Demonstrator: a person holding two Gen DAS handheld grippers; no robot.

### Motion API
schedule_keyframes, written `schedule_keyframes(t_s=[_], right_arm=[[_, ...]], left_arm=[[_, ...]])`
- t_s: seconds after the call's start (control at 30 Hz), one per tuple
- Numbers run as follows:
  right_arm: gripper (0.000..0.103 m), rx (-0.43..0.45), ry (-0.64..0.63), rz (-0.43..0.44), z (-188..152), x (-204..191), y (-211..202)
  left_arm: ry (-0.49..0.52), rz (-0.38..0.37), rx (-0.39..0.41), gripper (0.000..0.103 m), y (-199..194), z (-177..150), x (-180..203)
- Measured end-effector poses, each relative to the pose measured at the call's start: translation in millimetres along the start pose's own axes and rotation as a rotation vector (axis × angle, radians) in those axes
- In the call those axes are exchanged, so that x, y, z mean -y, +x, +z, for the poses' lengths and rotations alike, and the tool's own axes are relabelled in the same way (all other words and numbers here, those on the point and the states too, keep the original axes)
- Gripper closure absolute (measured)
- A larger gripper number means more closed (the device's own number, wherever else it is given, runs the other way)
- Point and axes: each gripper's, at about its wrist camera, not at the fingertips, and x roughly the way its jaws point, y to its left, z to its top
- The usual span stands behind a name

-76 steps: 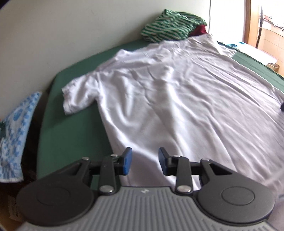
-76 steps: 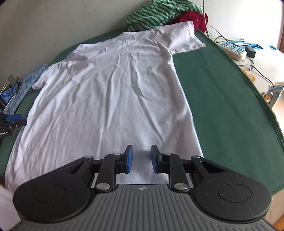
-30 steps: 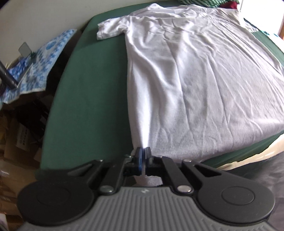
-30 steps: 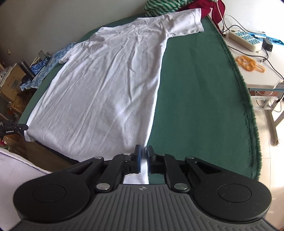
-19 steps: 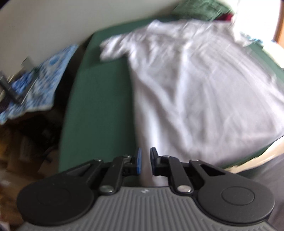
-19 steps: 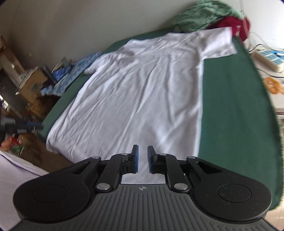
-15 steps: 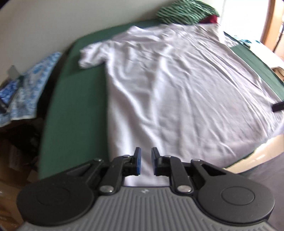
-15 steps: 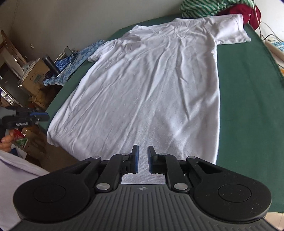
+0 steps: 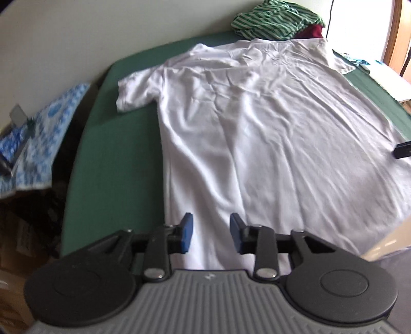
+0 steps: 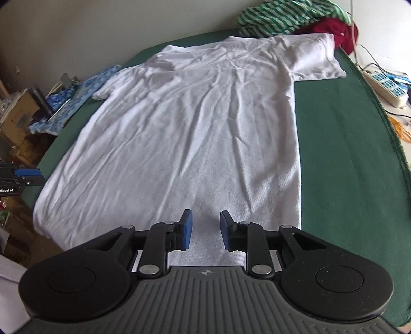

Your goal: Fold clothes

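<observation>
One white t-shirt (image 10: 195, 133) is spread flat and pretty wrinkly across the green tabletop (image 10: 341, 154), hem right at the near edge, collar pointing at the far edge by the wall. Sleeves are out to both sides, the right one reaching toward the far right corner. Both grippers hover over the hem end with nothing in them: left gripper (image 9: 210, 232) has its jaws parted above the shirt's left hem corner, right gripper (image 10: 204, 229) likewise wide apart near the right hem corner. At the far edge, a green striped garment (image 10: 287, 15) is piled on a dark red garment (image 10: 334, 30), touching the shirt's shoulder. A blue patterned cloth (image 9: 38, 138) sits off the tabletop's left edge, and a power strip (image 10: 385, 86) off the right.
</observation>
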Motion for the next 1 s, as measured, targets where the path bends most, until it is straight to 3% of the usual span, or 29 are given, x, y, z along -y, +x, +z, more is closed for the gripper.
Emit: schedule_keyframes(t_s=[0.07,0.17,0.27,0.3,0.4,0.47,0.57,0.7,0.8,0.87,0.93,1.0], right_arm=[[0.079,-0.009,0.031,-0.090,4,2,3],[0.078,0.046,0.127,-0.176,20,9,-3],[0.071,0.152,0.296,-0.178,47,14,-9],[0.064,0.176,0.337,-0.185,56,13,-7],[0.063,0.234,0.403,-0.202,80,7,3],[0.061,0.255,0.450,-0.200,92,6,11],[0.043,0.246,0.478,-0.174,101,11,24],[0.027,0.218,0.497,-0.131,109,19,43],[0.030,0.196,0.510,-0.099,115,26,57],[0.041,0.184,0.521,-0.081,119,32,66],[0.064,0.181,0.546,-0.094,121,51,71],[0.066,0.203,0.594,-0.121,124,75,71]], left_arm=[[0.024,0.045,-0.009,0.069,15,15,-1],[0.018,0.058,0.093,0.070,19,50,-9],[0.047,0.018,0.182,0.053,28,91,-1],[0.070,-0.004,0.212,0.051,32,103,3],[0.126,-0.045,0.242,0.044,51,134,21],[0.118,-0.080,0.218,0.041,69,151,29],[0.060,-0.145,0.128,0.041,98,170,36],[-0.004,-0.094,0.056,0.041,126,168,40],[-0.071,-0.058,-0.015,0.041,146,164,35],[-0.112,-0.039,-0.046,0.037,153,160,30],[-0.136,-0.016,-0.043,0.034,152,158,28],[-0.147,0.015,-0.040,0.035,149,159,28]])
